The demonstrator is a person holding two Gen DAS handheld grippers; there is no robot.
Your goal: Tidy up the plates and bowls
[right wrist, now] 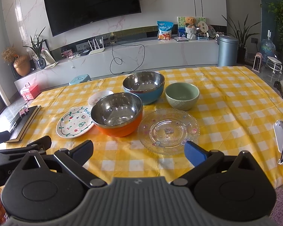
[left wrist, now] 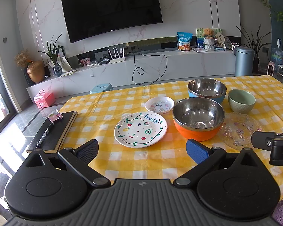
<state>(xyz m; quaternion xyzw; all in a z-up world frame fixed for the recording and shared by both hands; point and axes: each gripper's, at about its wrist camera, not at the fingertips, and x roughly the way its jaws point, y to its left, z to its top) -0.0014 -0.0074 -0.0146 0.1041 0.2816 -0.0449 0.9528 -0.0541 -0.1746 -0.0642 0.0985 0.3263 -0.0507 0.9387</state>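
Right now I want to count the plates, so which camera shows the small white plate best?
The left wrist view: the small white plate sits fully visible behind the Fruity plate. In the right wrist view the orange bowl hides its near part, leaving only the far rim.

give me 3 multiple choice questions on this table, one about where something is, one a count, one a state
1. What sits directly beside the orange bowl, toward the right tool?
A. clear glass plate
B. notebook
C. pink box

2. How many bowls are on the table?
A. one
B. three
C. five

3. How is the left tool?
A. shut on a plate
B. shut on a bowl
C. open, holding nothing

Answers:
1 A, the clear glass plate lies just right of it.
2 B, orange, blue bowl and green bowl.
3 C, its fingers stand apart over bare tablecloth.
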